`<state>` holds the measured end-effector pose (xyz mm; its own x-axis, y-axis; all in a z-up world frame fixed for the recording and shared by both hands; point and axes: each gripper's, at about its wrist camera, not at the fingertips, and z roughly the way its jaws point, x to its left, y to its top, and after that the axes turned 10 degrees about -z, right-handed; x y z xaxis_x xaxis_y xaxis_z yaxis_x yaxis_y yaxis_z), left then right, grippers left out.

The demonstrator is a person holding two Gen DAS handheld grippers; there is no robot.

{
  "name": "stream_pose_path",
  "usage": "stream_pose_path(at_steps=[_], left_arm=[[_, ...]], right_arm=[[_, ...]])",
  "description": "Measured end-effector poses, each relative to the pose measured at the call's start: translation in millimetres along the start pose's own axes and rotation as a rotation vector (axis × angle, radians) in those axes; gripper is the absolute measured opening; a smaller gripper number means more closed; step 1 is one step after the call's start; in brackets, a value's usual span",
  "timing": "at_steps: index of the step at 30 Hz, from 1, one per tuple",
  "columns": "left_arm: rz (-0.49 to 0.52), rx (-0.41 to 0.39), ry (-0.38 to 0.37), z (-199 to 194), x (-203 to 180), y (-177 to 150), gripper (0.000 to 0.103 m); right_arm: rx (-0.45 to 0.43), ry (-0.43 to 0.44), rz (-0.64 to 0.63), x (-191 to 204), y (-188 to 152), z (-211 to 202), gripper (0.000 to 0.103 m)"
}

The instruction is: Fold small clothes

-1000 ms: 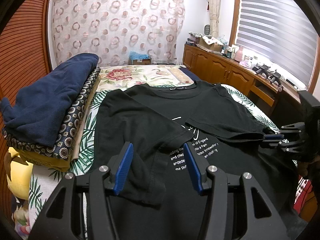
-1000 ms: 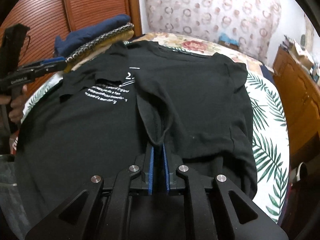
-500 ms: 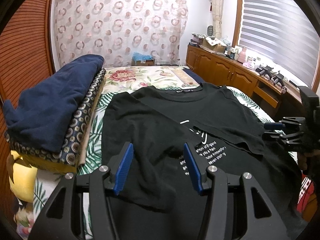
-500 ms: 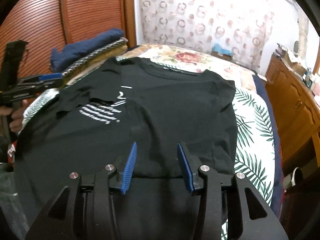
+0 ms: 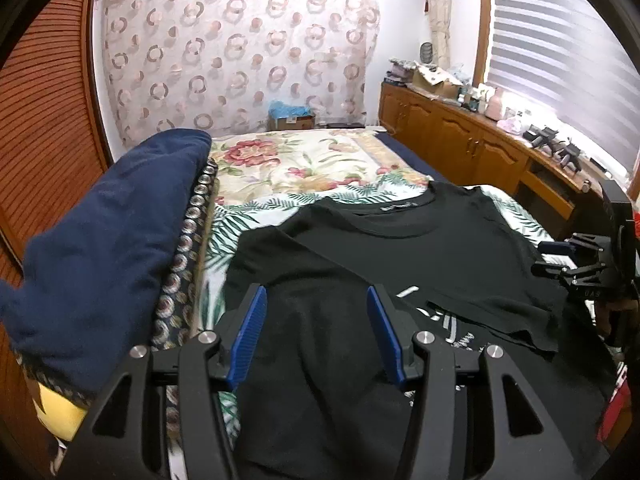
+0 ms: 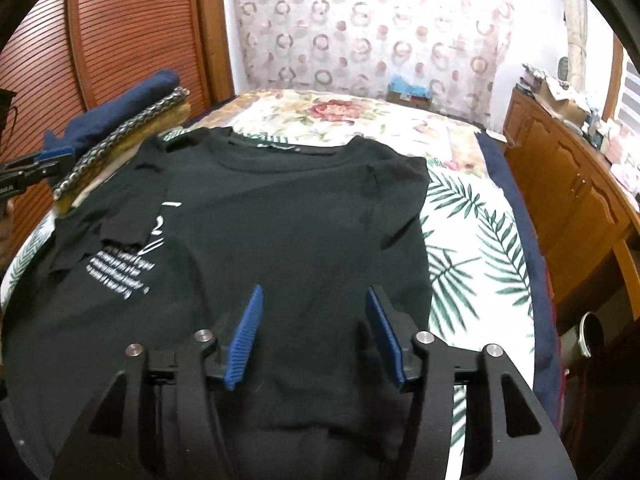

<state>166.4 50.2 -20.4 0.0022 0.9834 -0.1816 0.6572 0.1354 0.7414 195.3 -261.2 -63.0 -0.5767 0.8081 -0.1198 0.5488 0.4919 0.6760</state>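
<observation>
A black T-shirt (image 5: 440, 248) (image 6: 300, 220) with white print (image 6: 120, 272) lies flat on the bed, collar at the far end and both sleeves folded in over the chest. My left gripper (image 5: 315, 292) hovers open over the shirt's left side, with only the cloth lying below its blue pads. My right gripper (image 6: 314, 290) hangs over the lower right part of the shirt; its jaws are opening and nothing is between them. Each gripper shows at the edge of the other view: the right gripper (image 5: 560, 256) and the left gripper (image 6: 52, 160).
A stack of folded cloth, dark blue on top (image 5: 100, 240) (image 6: 120, 128), lies along the bed's left side. The leaf-print bed cover (image 6: 472, 248) shows to the right of the shirt. A wooden cabinet (image 5: 460, 140) runs along the right wall. A louvred wooden door (image 6: 132, 40) stands behind the stack.
My right gripper let go of the right sleeve, which now lies flat on the chest, and its jaws spread apart. Both grippers drew back toward the shirt's hem; the left stayed open.
</observation>
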Motion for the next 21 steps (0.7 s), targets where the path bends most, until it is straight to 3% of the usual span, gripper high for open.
stream_pose_path(at_steps=[13,21], left_arm=[[0.071,0.052,0.041,33.1,2.6,31.2,0.050],[0.151,0.185,0.129,83.1,0.2,55.5,0.049]], right_arm=[[0.045,-0.035,-0.023,-35.0,24.3,43.6,0.057],[0.078,-0.026,-0.040,-34.5,18.3,54.7,0.057]])
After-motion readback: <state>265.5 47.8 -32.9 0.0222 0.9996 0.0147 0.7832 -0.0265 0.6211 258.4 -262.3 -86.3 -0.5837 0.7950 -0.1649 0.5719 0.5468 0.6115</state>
